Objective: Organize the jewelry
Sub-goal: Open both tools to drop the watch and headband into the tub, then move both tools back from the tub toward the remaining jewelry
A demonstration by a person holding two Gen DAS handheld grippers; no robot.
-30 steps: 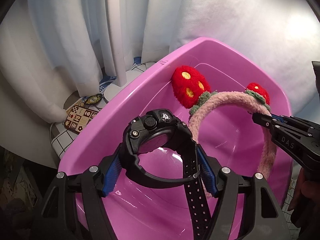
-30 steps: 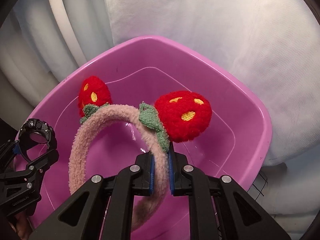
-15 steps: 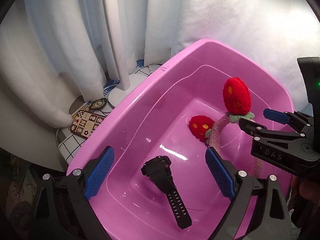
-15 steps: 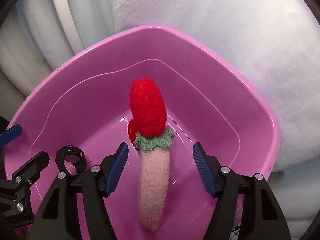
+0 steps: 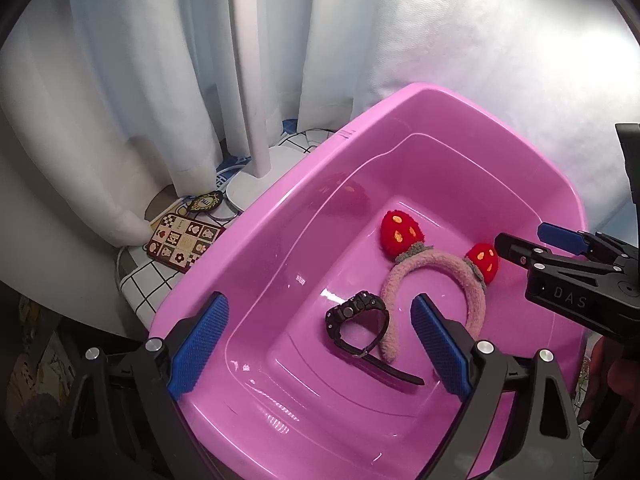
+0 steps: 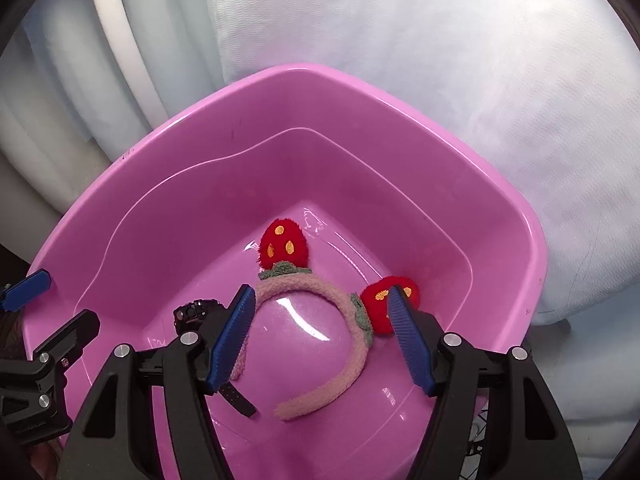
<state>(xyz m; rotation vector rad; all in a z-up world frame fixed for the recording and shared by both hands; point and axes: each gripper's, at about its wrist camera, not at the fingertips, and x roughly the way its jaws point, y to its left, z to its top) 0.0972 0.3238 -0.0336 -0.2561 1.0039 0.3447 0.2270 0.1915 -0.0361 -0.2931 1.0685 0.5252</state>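
Note:
A pink plastic basin fills both views. On its floor lies a black wristwatch, its strap trailing toward me. Beside it, touching it, rests a fuzzy pink headband with two red strawberry ears, lying flat. My left gripper hovers above the basin, open and empty, the watch below its gap. My right gripper is also open and empty above the headband; one blue pad hides part of the right strawberry.
Left of the basin stand a white lamp pole and base, a patterned card case and a dark oval badge on a checked cloth. White curtains hang behind; a white padded sheet backs the basin.
Both grippers opened and let go. The watch dropped from the left jaws and the headband from the right; both now lie on the basin floor, the headband fallen flat.

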